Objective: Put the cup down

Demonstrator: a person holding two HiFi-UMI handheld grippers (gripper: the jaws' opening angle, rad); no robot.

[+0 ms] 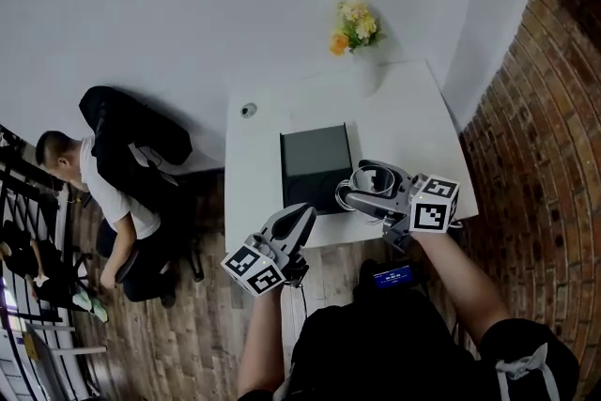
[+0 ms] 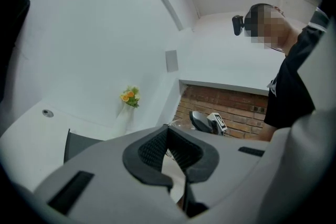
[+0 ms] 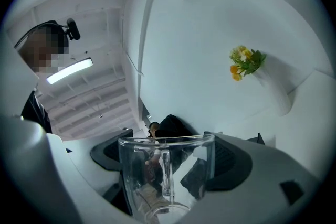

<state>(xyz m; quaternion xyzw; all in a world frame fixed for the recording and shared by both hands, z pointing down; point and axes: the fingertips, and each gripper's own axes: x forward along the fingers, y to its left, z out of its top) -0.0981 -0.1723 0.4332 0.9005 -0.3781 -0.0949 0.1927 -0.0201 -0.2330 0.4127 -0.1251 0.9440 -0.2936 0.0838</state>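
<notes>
Clear glass cup [image 3: 167, 176] sits upright between jaws of right claw [image 3: 169, 150], pinched by both pads, handle facing camera. Claw and cup over front of white worktop [image 1: 404, 122], beside dark box [image 1: 316, 166]. Left claw [image 2: 168, 132] closed, empty.

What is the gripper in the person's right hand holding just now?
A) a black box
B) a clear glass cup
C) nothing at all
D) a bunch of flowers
B: in the right gripper view, a clear glass cup with a handle stands upright between the jaws of the right gripper, which are closed on it, while the flowers sit far off by the wall.
</notes>
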